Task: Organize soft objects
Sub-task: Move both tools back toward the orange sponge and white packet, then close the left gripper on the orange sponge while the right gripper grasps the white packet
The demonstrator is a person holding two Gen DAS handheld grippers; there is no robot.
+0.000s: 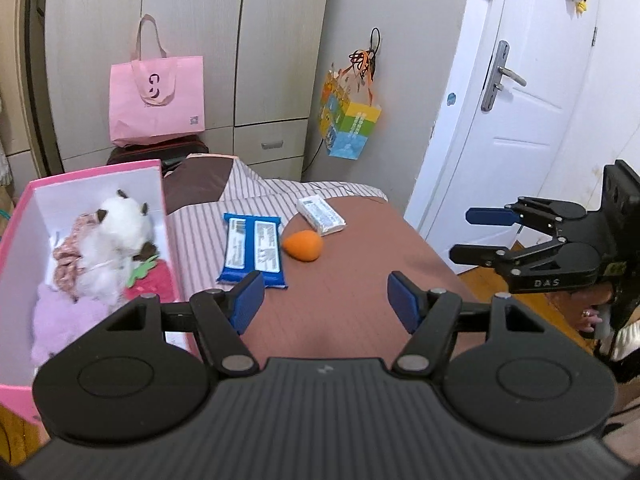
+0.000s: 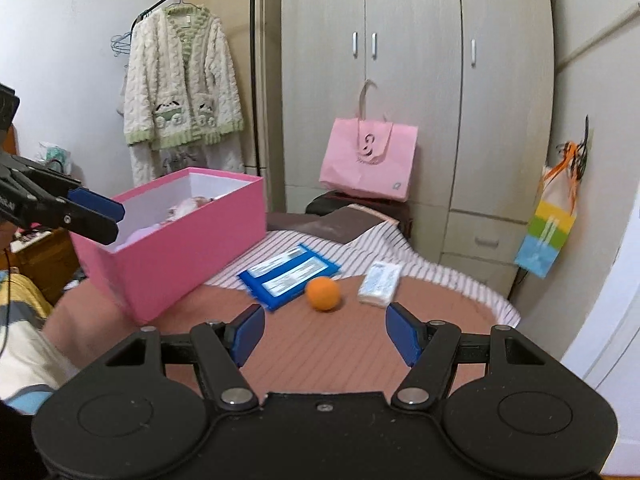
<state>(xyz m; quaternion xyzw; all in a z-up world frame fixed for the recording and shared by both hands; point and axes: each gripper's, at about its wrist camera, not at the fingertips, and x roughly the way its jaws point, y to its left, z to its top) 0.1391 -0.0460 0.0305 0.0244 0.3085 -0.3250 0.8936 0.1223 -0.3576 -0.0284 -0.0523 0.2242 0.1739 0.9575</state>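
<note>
A pink box (image 1: 96, 172) stands on the bed at the left and holds a white plush cat (image 1: 120, 228), a red strawberry plush (image 1: 154, 280), a purple fluffy item (image 1: 64, 316) and a floral cloth. On the bed lie a blue tissue pack (image 1: 254, 250), an orange soft ball (image 1: 303, 245) and a white tissue pack (image 1: 320, 215). My left gripper (image 1: 325, 304) is open and empty, above the bed in front of them. My right gripper (image 2: 325, 332) is open and empty, short of the orange ball (image 2: 323, 293). The box (image 2: 180, 256) is to its left.
A pink tote bag (image 1: 157, 98) rests against the wardrobe behind the bed. A colourful paper bag (image 1: 348, 120) hangs at the right, beside a white door (image 1: 520, 112). A fluffy robe (image 2: 180, 96) hangs on a rack behind the box. The bed edge drops off at the right.
</note>
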